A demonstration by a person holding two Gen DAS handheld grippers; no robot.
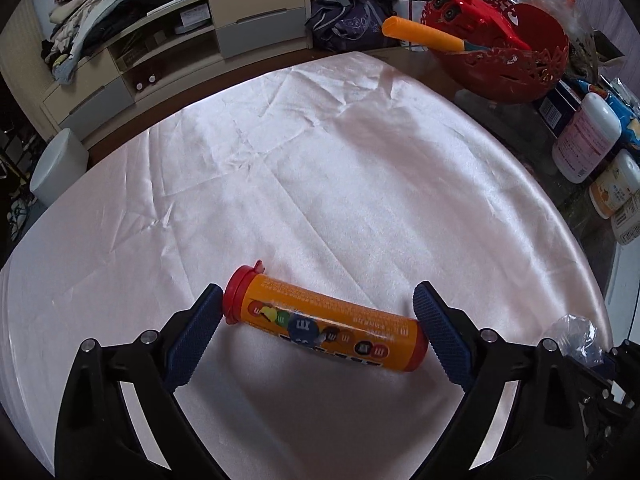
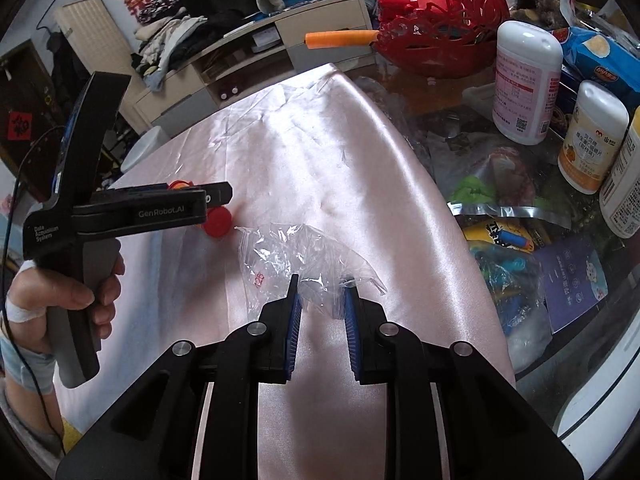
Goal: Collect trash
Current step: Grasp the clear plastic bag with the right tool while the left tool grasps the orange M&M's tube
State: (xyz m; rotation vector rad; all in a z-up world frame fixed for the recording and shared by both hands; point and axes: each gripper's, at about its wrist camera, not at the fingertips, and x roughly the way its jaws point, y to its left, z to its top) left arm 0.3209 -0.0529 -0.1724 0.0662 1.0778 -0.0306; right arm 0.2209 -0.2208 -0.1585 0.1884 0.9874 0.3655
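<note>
An orange candy tube [image 1: 328, 320] with a red cap lies on its side on the pink satin cloth [image 1: 320, 160]. My left gripper [image 1: 318, 292] is open and straddles the tube lengthwise, with one blue pad by the cap and the other by the base. In the right wrist view a hand holds that left gripper [image 2: 216, 196] over the tube's red cap [image 2: 216, 222]. My right gripper [image 2: 322, 284] is shut on a crumpled clear plastic bag [image 2: 280, 252] just above the cloth. The same bag [image 1: 572, 332] shows at the lower right of the left wrist view.
A red basket [image 1: 500, 64] with an orange-handled tool stands at the far right. White bottles [image 2: 524, 80] and snack packets [image 2: 504, 236] crowd the glass tabletop right of the cloth. A white bin [image 1: 60, 164] stands on the floor at the left, before a low cabinet [image 1: 224, 24].
</note>
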